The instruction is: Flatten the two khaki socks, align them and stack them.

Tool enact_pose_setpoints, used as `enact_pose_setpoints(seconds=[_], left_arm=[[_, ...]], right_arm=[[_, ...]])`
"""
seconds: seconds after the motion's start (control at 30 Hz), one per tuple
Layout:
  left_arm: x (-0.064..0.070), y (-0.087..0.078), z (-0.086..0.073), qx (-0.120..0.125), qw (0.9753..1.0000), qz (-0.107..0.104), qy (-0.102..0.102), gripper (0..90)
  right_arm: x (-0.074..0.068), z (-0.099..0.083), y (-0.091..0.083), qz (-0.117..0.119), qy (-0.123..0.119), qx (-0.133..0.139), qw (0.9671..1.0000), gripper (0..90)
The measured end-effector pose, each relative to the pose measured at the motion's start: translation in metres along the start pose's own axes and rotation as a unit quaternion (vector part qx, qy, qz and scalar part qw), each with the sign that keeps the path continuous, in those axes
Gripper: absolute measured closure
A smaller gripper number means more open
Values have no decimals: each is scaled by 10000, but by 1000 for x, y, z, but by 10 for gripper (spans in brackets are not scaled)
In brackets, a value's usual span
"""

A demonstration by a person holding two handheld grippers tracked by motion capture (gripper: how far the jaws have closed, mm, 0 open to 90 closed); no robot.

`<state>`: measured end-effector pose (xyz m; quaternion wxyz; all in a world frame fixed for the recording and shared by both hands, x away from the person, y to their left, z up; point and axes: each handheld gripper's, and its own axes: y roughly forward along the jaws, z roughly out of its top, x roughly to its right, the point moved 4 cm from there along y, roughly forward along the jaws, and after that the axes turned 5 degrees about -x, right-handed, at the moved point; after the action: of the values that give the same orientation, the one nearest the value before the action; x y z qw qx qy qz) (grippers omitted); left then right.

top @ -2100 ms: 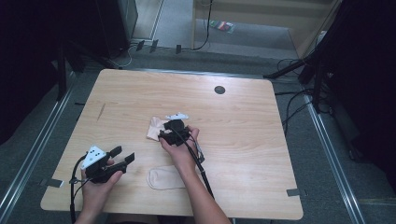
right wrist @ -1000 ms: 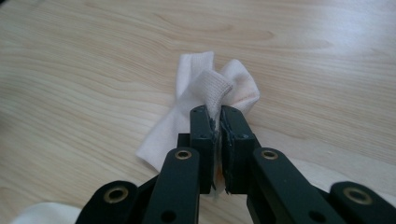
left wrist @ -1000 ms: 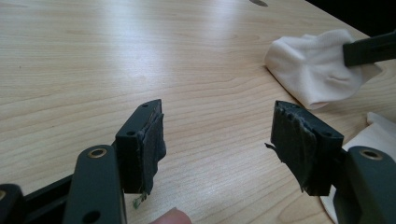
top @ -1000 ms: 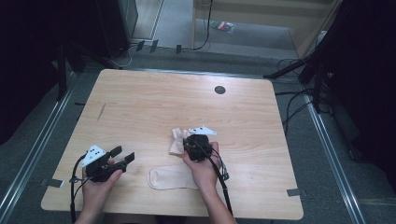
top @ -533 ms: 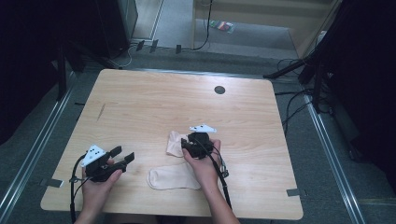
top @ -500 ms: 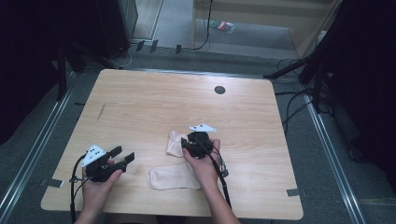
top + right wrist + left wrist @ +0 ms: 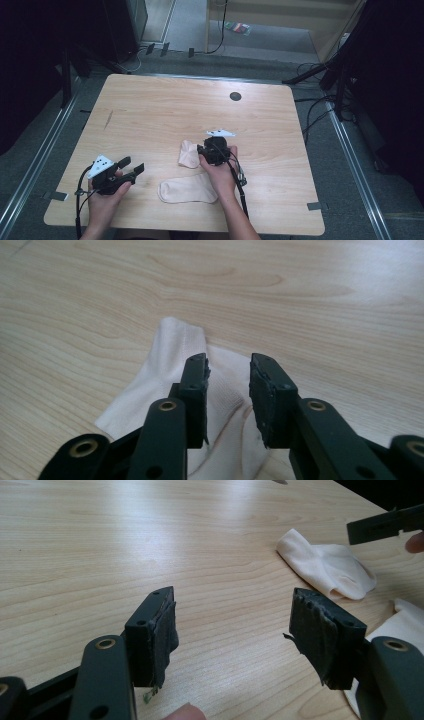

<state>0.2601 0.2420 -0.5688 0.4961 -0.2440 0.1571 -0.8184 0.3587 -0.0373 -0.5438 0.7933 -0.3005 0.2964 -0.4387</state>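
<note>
On the wooden table (image 7: 165, 107), a folded white sock (image 7: 189, 153) is seen just left of the right gripper (image 7: 204, 151), whose jaws are parted by a narrow gap directly above it, with nothing pinched between them. A second, flat sock (image 7: 187, 189) lies just nearer the person than the folded sock. The left gripper (image 7: 131, 167) is held well to the left of the folded sock, its jaws spread wide and empty.

Pale wood-grain table (image 7: 165, 115) with a smooth sheen; soft, finely ribbed cream cloth sock (image 7: 165, 385).
</note>
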Motion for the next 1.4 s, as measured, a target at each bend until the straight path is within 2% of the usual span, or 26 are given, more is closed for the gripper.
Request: enact_pose_setpoints(seconds=[0.13,0.23,0.3,0.4,0.57,0.7,0.8,1.0,1.1,1.2,1.27,1.3,1.4], left_arm=[[0,0,0,0,10000,-9,-3,356],[0,0,0,-2,10000,-11,-5,357],[0,0,0,-10,10000,-15,-15,356],[0,0,0,-12,10000,-16,-15,356],[0,1,0,-24,10000,7,-10,355],[2,5,3,-80,10000,29,43,352],[6,9,6,-82,9999,-144,-11,328],[21,25,11,-264,9988,-394,139,289],[30,37,19,-419,9974,-577,121,269],[37,48,26,-543,9959,-692,191,254],[43,57,30,-629,9952,-690,292,232],[46,63,31,-728,9943,-661,410,221],[50,71,35,-753,9940,-613,506,210]], right_arm=[[0,-3,12,74,97,-228,9997,599],[-1,-6,18,-50,75,-375,9993,645],[-3,-7,17,-176,-22,-312,9994,740],[-9,-5,10,-229,-265,-131,9993,855],[-19,1,0,-267,-434,63,9987,878],[-28,7,-9,-167,-516,172,9984,886],[-34,12,-16,-66,-556,256,9981,887],[-44,30,-29,35,-600,388,9974,888],[-50,39,-33,80,-609,436,9972,889],[-59,46,-37,110,-649,482,9967,889],[-65,51,-41,170,-686,524,9961,889],[-67,54,-43,200,-692,557,9958,889],[-78,61,-49,343,-740,641,9946,889]])
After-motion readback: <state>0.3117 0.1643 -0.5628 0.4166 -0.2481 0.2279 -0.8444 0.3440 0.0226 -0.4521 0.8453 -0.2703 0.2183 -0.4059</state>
